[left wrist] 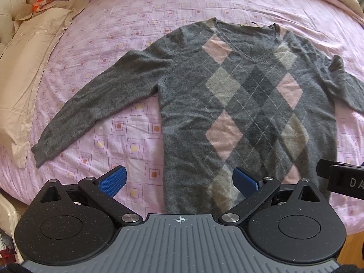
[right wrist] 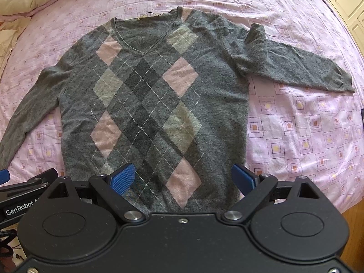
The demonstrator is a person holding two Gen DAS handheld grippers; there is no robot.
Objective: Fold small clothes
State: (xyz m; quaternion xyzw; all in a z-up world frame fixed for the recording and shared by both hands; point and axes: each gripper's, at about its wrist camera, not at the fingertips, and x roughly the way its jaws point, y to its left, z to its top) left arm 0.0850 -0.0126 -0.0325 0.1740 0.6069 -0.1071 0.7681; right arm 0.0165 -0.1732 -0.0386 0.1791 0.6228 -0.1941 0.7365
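Sweater (left wrist: 227,104) hem: hidden behind the gripper body in both views, just behind the fingers (left wrist: 113,179). In the left wrist view, the sleeve beyond the right-hand finger runs off the picture edge, cuff unseen. In the right wrist view, the sleeve beyond the left-hand finger (right wrist: 122,178) is likewise cut off. Lettering on the other gripper (left wrist: 341,182) is cropped in both views. Orange item (left wrist: 38,3) far ahead of the left-hand finger: too small to identify.

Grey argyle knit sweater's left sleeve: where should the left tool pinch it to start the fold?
Pinch the cuff end of the left sleeve on the grey argyle knit sweater. It lies flat and angled outward on the pink patterned bedsheet, clear of the body, so come from the sheet side, probably low, with the open left tool.
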